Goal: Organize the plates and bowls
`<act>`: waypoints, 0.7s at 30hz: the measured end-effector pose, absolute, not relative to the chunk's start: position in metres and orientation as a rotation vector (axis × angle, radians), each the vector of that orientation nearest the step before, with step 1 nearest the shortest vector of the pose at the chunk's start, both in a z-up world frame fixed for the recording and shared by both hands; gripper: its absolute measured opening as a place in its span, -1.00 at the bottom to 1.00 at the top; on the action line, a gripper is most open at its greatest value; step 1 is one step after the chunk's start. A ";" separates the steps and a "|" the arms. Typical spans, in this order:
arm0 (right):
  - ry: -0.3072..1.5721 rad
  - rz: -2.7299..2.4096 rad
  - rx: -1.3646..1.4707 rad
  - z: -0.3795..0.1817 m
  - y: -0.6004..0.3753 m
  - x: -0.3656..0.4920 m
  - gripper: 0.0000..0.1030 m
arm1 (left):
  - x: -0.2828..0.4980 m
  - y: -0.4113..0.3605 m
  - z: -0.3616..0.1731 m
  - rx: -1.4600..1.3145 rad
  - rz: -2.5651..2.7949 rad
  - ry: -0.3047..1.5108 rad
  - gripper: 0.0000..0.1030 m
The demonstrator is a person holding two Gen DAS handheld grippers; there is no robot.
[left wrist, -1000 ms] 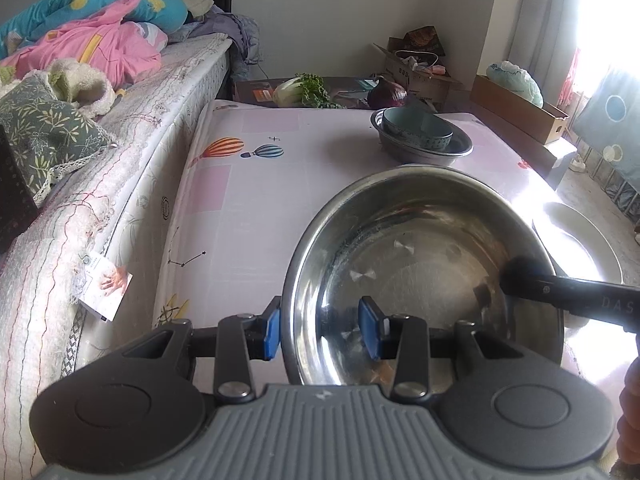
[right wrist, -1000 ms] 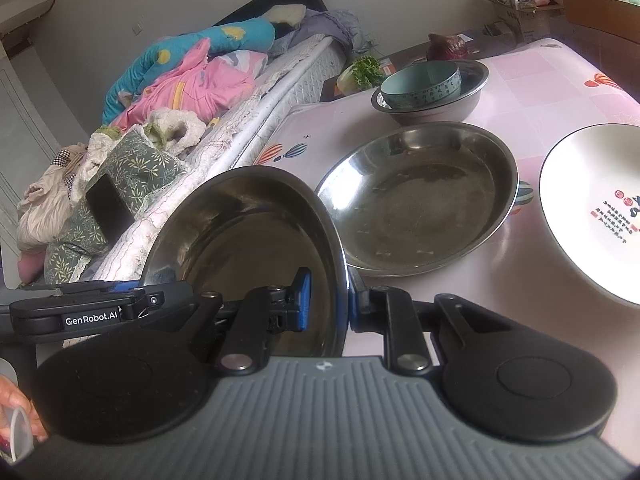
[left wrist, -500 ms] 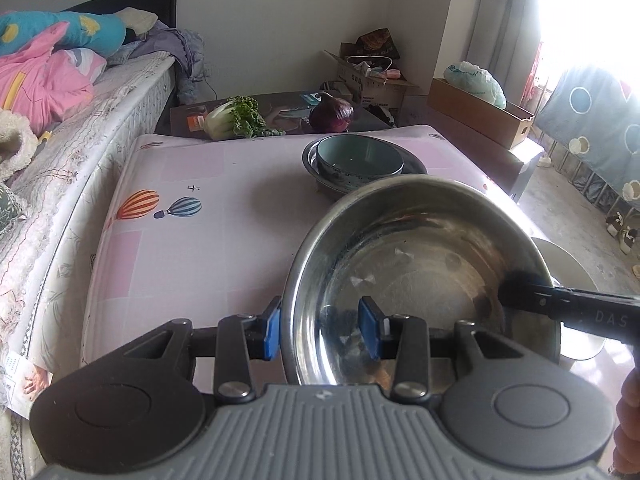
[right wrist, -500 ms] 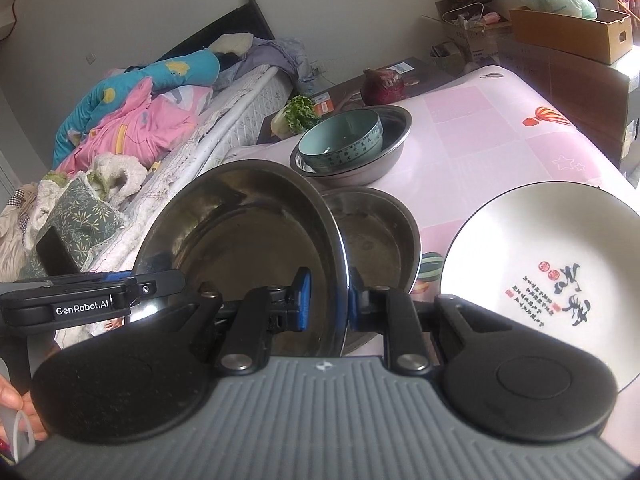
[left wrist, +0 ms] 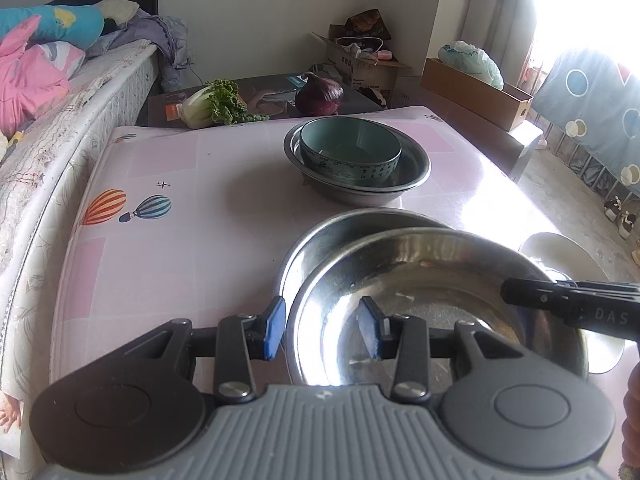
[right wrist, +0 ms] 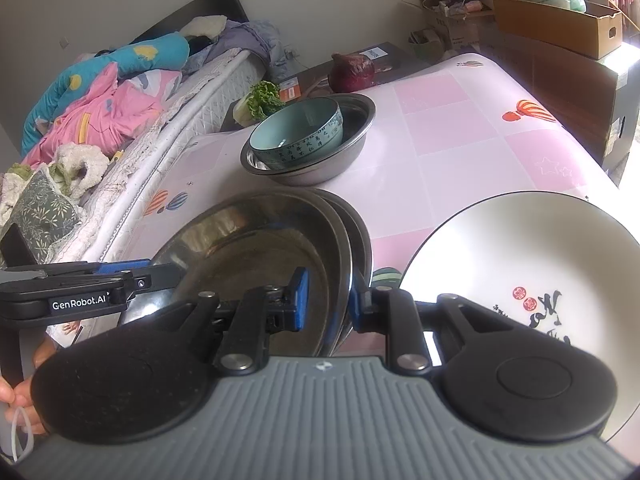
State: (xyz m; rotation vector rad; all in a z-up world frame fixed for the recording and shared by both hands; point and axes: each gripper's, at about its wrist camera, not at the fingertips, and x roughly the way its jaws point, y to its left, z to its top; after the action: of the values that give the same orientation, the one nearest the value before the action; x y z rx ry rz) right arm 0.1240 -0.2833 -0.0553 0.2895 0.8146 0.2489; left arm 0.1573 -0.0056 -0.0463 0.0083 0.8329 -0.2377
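Observation:
Both grippers hold one steel plate (left wrist: pixel 432 300) by opposite rims. My left gripper (left wrist: pixel 320 330) is shut on its near rim. My right gripper (right wrist: pixel 326 300) is shut on its right rim; the plate (right wrist: pixel 256 256) shows there too. It hangs just over a second steel plate (left wrist: pixel 340 224) on the table, whose edge peeks out (right wrist: pixel 360 236) in the right wrist view. A teal bowl (left wrist: pixel 350 152) sits in a steel basin (left wrist: pixel 412 172) farther back. A white plate (right wrist: pixel 520 264) with red and black characters lies to the right.
The pink table (left wrist: pixel 180 240) has a bed (left wrist: pixel 48 128) along its left side. A cabbage (left wrist: pixel 212 102) and a purple cabbage (left wrist: pixel 320 94) lie on a dark stand behind. Cardboard boxes (left wrist: pixel 476 92) stand at the back right.
Both grippers carried the held steel plate forward and right until it came over the second steel plate. The grips are unchanged.

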 end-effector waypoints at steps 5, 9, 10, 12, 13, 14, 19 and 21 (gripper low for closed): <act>0.806 0.218 0.272 -0.054 -0.282 0.125 -0.33 | 0.157 -0.005 -0.043 0.009 -0.236 0.820 -0.22; 0.772 0.185 0.260 -0.048 -0.286 0.121 -0.08 | 0.153 -0.001 -0.039 0.002 -0.219 0.811 -0.18; 0.759 0.178 0.263 -0.046 -0.289 0.119 -0.05 | 0.151 0.001 -0.037 0.000 -0.213 0.809 -0.18; 0.738 0.182 0.293 -0.042 -0.295 0.114 -0.03 | 0.146 0.002 -0.035 -0.005 -0.203 0.807 -0.14; 0.725 0.186 0.313 -0.039 -0.300 0.111 -0.03 | 0.143 0.003 -0.033 -0.007 -0.197 0.806 -0.14; 0.712 0.188 0.329 -0.037 -0.305 0.107 -0.03 | 0.139 0.003 -0.032 -0.008 -0.194 0.804 -0.13; 0.663 0.171 0.395 -0.029 -0.338 0.073 -0.03 | 0.118 -0.002 -0.020 -0.008 -0.187 0.788 -0.05; 0.652 0.156 0.423 -0.029 -0.357 0.056 -0.03 | 0.110 -0.007 -0.016 -0.004 -0.197 0.779 0.02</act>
State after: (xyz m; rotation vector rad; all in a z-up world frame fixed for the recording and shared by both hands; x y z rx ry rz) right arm 0.0557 -0.3572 -0.0291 0.4232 0.6518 0.1561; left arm 0.1098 -0.0068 -0.0157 -0.0044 0.7791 -0.1969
